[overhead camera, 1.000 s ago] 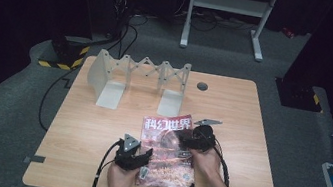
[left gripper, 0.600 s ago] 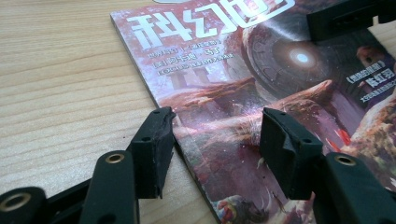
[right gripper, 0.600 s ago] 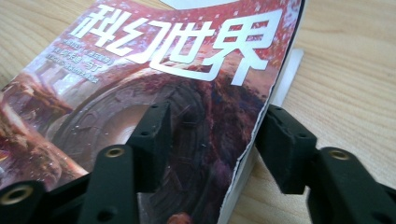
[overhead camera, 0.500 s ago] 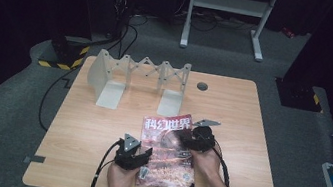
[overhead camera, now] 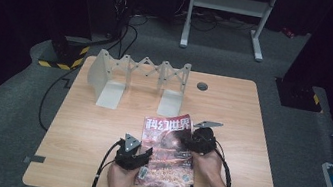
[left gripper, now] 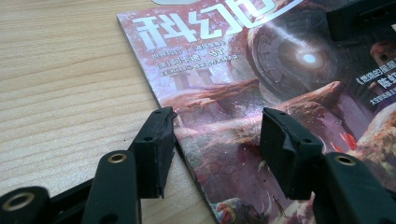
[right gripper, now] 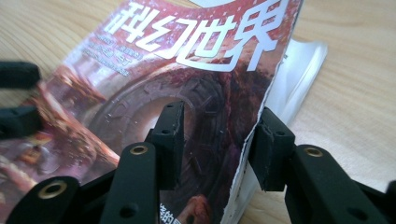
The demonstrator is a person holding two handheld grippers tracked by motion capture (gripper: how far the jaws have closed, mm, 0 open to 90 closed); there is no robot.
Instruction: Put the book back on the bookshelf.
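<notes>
A magazine [overhead camera: 167, 160] with a reddish cover and white Chinese title lies flat on the wooden table [overhead camera: 94, 122], near its front edge. My left gripper [overhead camera: 143, 156] rests at the magazine's left edge. In the left gripper view it [left gripper: 217, 123] is open, with the jaws straddling the spine of the magazine [left gripper: 243, 70], one over wood and one over the cover. My right gripper [overhead camera: 191, 141] sits at the right edge. In the right gripper view it [right gripper: 222, 116] is open, and the slightly raised cover edge of the magazine [right gripper: 187, 60] runs between the jaws.
A white folding file rack [overhead camera: 139, 76] stands at the back left of the table. A round cable grommet [overhead camera: 202, 86] lies behind the magazine. Black cables trail from both grippers toward the front edge. Dark floor with a desk frame [overhead camera: 228, 12] lies beyond.
</notes>
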